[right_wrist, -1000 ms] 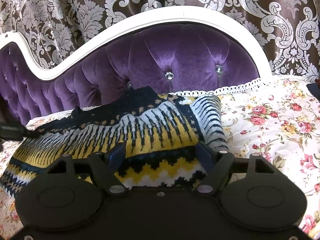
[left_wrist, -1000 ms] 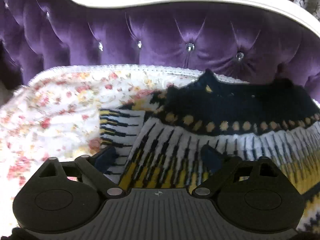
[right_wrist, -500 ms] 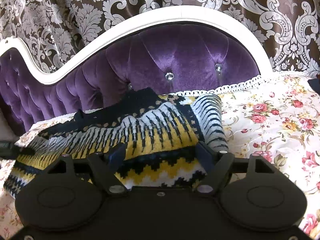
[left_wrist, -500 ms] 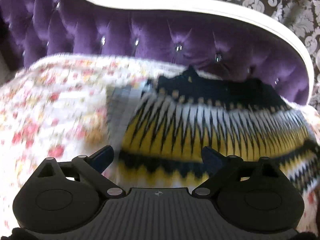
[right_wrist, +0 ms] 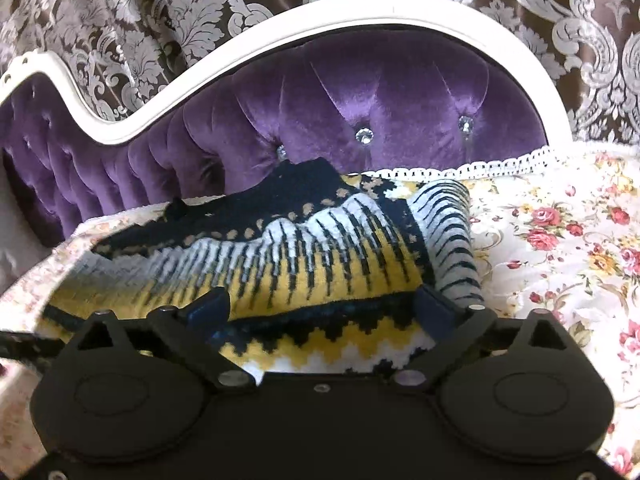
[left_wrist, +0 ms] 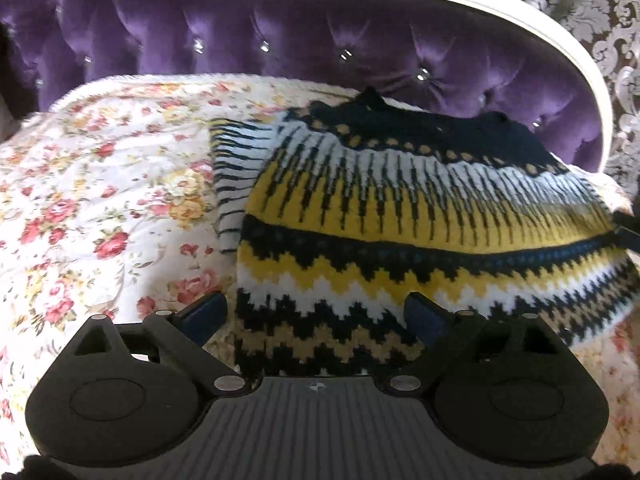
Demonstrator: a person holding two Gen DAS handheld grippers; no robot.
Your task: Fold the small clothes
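Observation:
A small knitted sweater (left_wrist: 400, 216) with black, yellow and white zigzag bands lies on the floral bedspread (left_wrist: 100, 184), collar toward the headboard, sleeves folded in. It also shows in the right wrist view (right_wrist: 304, 264). My left gripper (left_wrist: 316, 312) is open and empty, its blue-padded fingers straddling the sweater's near left hem from just above. My right gripper (right_wrist: 324, 308) is open and empty over the sweater's right hem. The far hem under each gripper body is hidden.
A purple tufted headboard (left_wrist: 280, 36) with a white frame (right_wrist: 320, 20) stands right behind the sweater. Patterned wallpaper (right_wrist: 160, 8) is behind it. The floral bedspread extends left in the left wrist view and to the right (right_wrist: 560, 248) in the right wrist view.
My left gripper has pulled back toward the near side and off the sweater, so its lower bands now show. My right gripper has barely moved. Both stay open.

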